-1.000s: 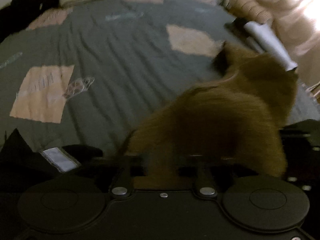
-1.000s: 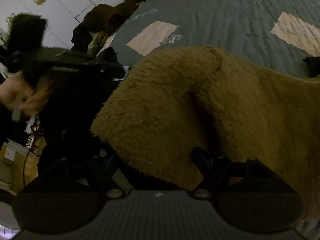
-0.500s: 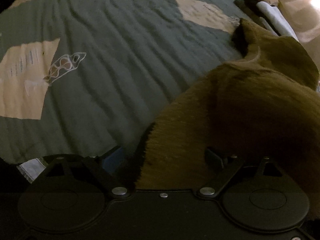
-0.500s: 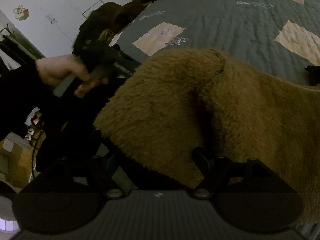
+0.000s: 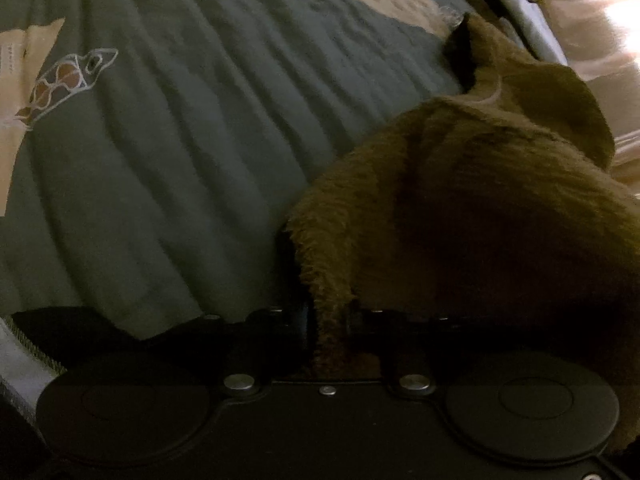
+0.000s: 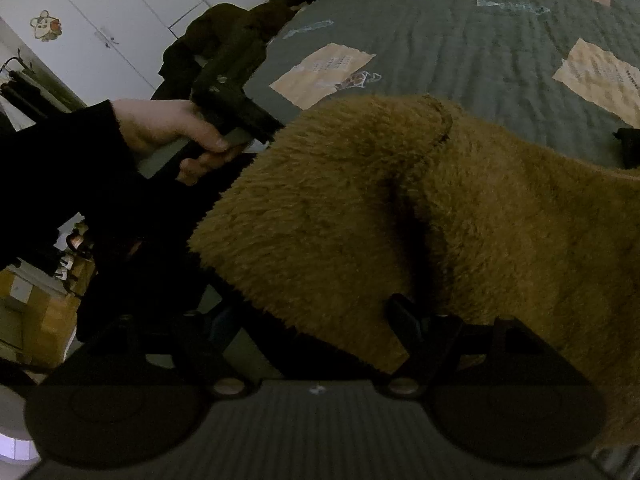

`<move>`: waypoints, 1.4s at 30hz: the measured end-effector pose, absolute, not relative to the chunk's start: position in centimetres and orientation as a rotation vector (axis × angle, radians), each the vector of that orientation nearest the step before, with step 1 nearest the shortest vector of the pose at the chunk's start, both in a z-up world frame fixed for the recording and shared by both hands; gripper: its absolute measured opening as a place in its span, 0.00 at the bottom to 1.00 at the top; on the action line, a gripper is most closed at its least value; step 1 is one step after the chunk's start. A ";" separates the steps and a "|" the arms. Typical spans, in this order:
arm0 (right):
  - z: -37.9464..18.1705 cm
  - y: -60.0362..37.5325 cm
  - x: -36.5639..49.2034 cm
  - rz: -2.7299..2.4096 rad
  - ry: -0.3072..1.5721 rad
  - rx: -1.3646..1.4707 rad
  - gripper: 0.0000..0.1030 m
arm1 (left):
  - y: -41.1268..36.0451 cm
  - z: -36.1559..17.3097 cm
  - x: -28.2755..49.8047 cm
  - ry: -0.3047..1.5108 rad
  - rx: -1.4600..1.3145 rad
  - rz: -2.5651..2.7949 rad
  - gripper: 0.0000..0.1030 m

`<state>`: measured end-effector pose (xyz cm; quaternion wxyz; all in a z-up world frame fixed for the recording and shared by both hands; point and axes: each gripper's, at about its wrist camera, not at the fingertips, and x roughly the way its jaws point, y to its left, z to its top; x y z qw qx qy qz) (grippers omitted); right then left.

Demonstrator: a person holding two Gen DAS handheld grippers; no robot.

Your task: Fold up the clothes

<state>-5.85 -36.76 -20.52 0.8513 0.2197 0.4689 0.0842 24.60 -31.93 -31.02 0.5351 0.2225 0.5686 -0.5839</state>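
Note:
A brown fleece garment (image 5: 480, 200) lies bunched on the grey-green bed cover (image 5: 180, 140). My left gripper (image 5: 328, 320) points steeply down at the garment's near left edge. Its jaws are closing, and a fold of that edge is pinched between them. In the right wrist view a person's hand (image 6: 172, 132) holds that left gripper (image 6: 236, 104) at the fleece's left side. The fleece (image 6: 400, 200) drapes over my right gripper (image 6: 294, 312). Its fingers stand wide apart, the right fingertip (image 6: 400, 308) pokes up against the pile, and nothing is squeezed.
Beige patches (image 6: 324, 76) dot the bed cover. Dark clothes (image 6: 224, 32) are heaped at the bed's far left, before a white cupboard (image 6: 100, 20). A dark zipped garment (image 5: 60, 328) lies beside my left gripper. A black and grey object (image 5: 524, 20) sits at the bed's far right edge.
My left gripper came down toward the bed and its jaws went from wide apart to pinched on the fleece's edge. The right gripper and the fleece over it stayed put.

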 end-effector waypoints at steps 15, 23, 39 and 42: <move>-22.0 -36.1 -5.3 0.095 1.016 0.472 0.76 | -26.6 -21.3 18.5 1.187 0.304 -1.656 0.11; -22.7 -37.0 -4.0 -0.002 0.960 0.542 0.76 | -25.0 -17.3 14.1 1.096 0.244 -1.757 0.11; -24.7 -38.2 -6.2 -0.024 1.002 0.506 0.77 | -25.7 -19.0 11.9 1.083 0.202 -1.686 0.06; -25.0 -38.3 -7.3 -0.024 0.995 0.504 0.77 | -27.3 -19.9 13.0 1.117 0.167 -1.660 0.14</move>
